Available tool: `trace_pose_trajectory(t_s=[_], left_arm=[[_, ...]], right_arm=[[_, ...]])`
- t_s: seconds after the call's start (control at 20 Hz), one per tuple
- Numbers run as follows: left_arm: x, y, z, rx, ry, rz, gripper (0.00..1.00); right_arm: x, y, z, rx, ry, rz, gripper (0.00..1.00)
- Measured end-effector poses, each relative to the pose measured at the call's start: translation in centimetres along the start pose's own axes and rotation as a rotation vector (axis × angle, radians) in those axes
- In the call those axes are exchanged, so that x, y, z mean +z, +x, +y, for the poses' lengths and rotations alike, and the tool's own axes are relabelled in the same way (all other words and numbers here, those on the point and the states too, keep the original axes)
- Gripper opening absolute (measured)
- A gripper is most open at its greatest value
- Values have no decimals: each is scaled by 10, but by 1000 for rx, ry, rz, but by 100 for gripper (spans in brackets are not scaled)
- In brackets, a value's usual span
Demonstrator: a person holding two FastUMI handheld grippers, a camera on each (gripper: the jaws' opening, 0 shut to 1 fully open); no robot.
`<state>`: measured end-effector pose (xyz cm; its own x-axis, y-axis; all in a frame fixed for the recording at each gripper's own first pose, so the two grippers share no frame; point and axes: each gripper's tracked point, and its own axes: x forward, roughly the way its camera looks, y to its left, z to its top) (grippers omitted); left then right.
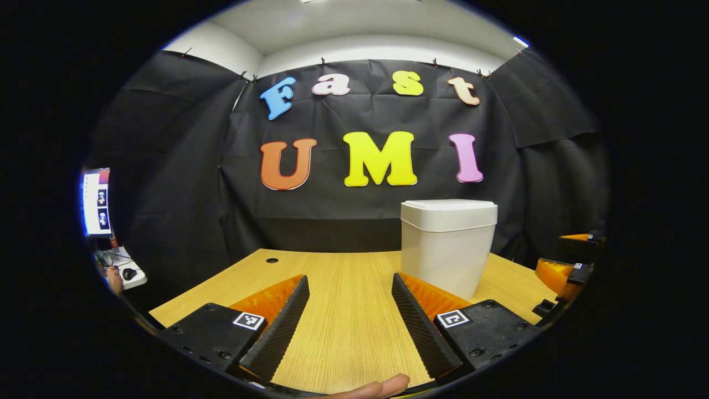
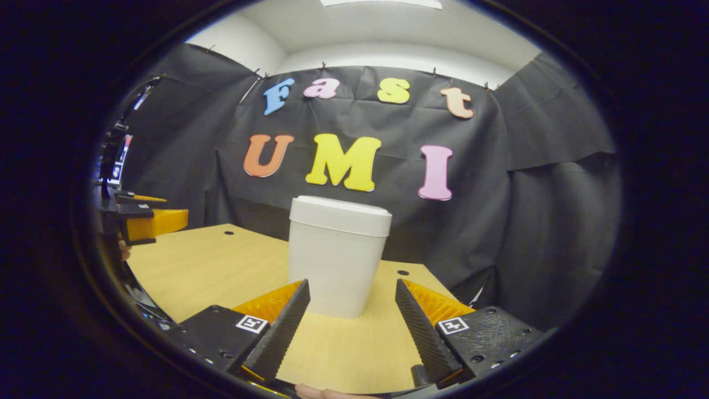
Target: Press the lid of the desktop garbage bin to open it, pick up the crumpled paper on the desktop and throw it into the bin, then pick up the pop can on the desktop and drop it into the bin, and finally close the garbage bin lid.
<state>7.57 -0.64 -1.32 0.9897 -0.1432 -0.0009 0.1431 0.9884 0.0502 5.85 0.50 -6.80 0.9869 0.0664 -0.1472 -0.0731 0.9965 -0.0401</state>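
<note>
1. Since left gripper (image 1: 350, 327) hangs w/ jaws apart, empty, over desk (image 1: 343, 288), bin (image 1: 447, 246) sits ahead-right, lid (image 1: 448, 209) down; risk: off-centre press tips it.
2. Right gripper view: right gripper (image 2: 352, 330) also wide apart, empty, bin straight ahead, close; shove could slide it.

I can read no words or numbers on my things. My left gripper (image 1: 349, 277) has a little square mark (image 1: 248, 320) in black and white near each finger. It is a pattern of blocks, not letters. My right gripper (image 2: 352, 281) has the same kind of square mark too. The white bin (image 1: 447, 249) is plain all over. Far off on the left a screen (image 1: 97, 202) glows, too small to read.
</note>
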Motion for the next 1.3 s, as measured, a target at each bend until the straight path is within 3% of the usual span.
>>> trace_pose_trajectory(t_s=[0.15,0.6,1.05,1.3], left_arm=[[8,-3,-5,-17,9,-24,97],[2,0,3,5,15,-12,97],[3,-2,-14,-55,14,-17,97],[0,0,-11,-42,24,-9,97]], right_arm=[[-4,5,-4,1,64,35,98],[-21,14,0,-18,42,68,95],[-37,16,5,-13,41,103,95],[-44,19,1,-21,53,130,95]])
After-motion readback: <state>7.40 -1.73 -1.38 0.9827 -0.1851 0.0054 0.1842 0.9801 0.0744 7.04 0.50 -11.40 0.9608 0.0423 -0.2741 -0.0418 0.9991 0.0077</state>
